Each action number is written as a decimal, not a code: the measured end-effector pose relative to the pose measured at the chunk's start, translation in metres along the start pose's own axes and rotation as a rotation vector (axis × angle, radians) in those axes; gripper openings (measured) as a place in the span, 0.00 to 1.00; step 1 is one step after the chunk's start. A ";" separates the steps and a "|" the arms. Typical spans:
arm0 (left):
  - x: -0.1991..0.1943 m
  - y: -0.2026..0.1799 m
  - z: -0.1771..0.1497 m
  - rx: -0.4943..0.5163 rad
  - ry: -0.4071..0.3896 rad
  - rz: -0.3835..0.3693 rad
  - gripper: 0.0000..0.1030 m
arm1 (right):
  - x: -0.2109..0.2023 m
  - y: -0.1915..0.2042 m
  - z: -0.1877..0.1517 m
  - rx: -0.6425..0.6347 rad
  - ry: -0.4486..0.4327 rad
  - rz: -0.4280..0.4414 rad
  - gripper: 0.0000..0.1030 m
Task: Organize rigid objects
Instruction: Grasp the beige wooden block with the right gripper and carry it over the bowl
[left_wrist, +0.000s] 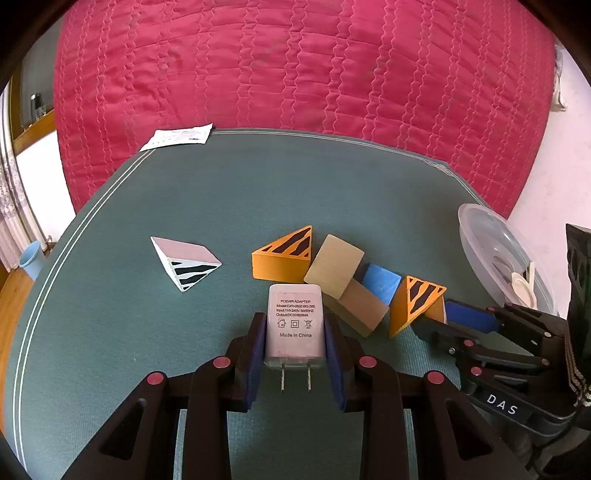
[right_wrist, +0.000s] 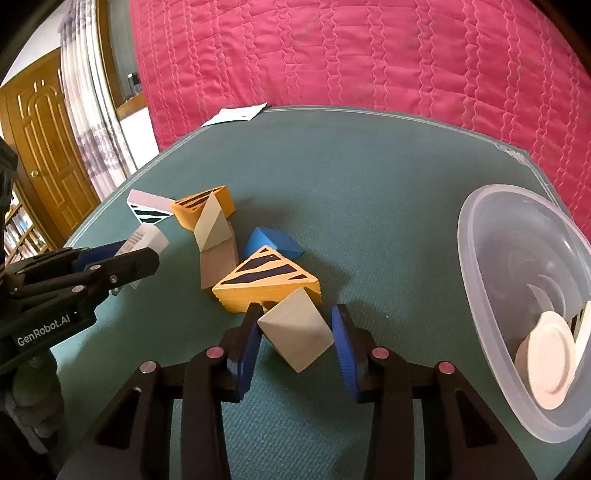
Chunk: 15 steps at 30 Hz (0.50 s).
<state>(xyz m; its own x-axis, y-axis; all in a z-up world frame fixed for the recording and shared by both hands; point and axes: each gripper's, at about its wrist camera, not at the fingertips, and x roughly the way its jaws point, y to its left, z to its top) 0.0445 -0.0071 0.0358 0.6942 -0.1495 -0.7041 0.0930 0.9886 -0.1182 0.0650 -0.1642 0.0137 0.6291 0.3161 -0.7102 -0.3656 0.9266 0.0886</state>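
My left gripper (left_wrist: 294, 325) is shut on a white power adapter (left_wrist: 294, 325), prongs pointing back at the camera, just above the green mat. It also shows in the right wrist view (right_wrist: 142, 240). My right gripper (right_wrist: 295, 325) is shut on a plain wooden block (right_wrist: 295, 334), corner up, beside an orange striped wedge (right_wrist: 266, 282). More blocks lie ahead: another orange striped wedge (left_wrist: 282, 254), a beige block (left_wrist: 334, 266), a blue block (left_wrist: 382, 282) and a white striped wedge (left_wrist: 186, 262).
A clear plastic tub (right_wrist: 491, 236) at the right edge of the mat holds round white pieces (right_wrist: 546, 365). A paper slip (left_wrist: 177, 136) lies at the mat's far edge. A red quilt (left_wrist: 295, 62) lies behind.
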 end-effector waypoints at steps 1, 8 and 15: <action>0.000 0.000 0.000 0.000 0.000 0.001 0.31 | -0.001 0.001 -0.001 -0.001 0.000 -0.001 0.38; 0.001 -0.001 -0.001 -0.005 0.001 0.001 0.31 | -0.011 0.000 -0.011 0.031 -0.010 0.024 0.37; 0.000 -0.003 -0.002 0.000 0.001 -0.001 0.31 | -0.028 -0.006 -0.024 0.081 -0.028 0.040 0.35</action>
<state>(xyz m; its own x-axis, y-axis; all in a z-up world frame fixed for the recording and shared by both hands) 0.0428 -0.0103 0.0350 0.6934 -0.1507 -0.7046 0.0941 0.9885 -0.1188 0.0329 -0.1833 0.0160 0.6343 0.3580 -0.6852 -0.3349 0.9261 0.1738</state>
